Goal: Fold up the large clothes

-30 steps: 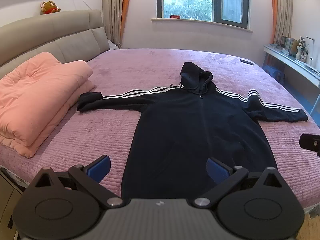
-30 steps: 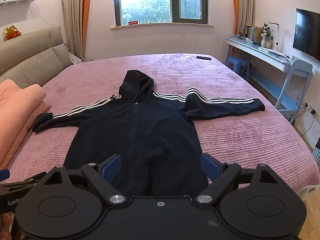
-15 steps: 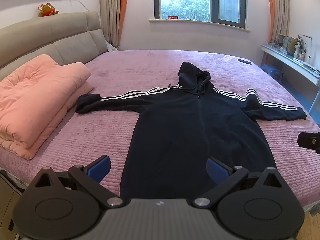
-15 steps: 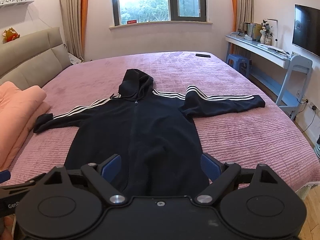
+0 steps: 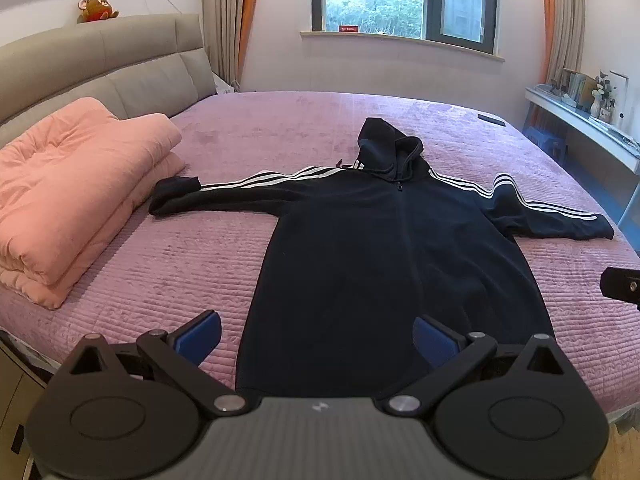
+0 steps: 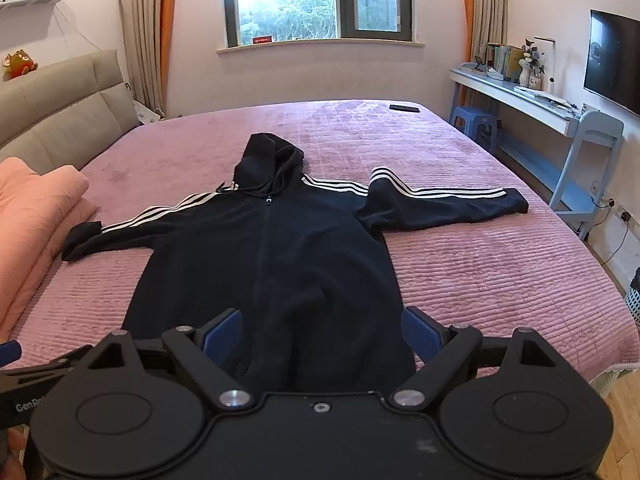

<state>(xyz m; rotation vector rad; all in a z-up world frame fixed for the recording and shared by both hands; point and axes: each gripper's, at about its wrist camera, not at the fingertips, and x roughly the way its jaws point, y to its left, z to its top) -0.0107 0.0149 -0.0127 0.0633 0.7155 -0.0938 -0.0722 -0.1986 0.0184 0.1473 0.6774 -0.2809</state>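
A dark navy zip hoodie (image 5: 384, 264) with white sleeve stripes lies flat on the pink bed, front up, hood away from me, both sleeves spread out sideways. It also shows in the right wrist view (image 6: 272, 264). My left gripper (image 5: 318, 336) is open and empty, above the hem near the bed's front edge. My right gripper (image 6: 322, 334) is open and empty, also just short of the hem. The tip of the right gripper (image 5: 622, 290) shows at the right edge of the left wrist view.
A folded pink duvet (image 5: 68, 184) lies on the bed's left side by the grey headboard (image 5: 100, 76). A dark remote (image 6: 404, 108) lies at the far bed corner. A blue desk (image 6: 560, 120) and stool (image 6: 474, 122) stand to the right. Wood floor lies beyond the bed edge.
Both views have shifted slightly; the hoodie sits a little lower and nearer in the frames. Both grippers stay open and the hoodie has not moved.
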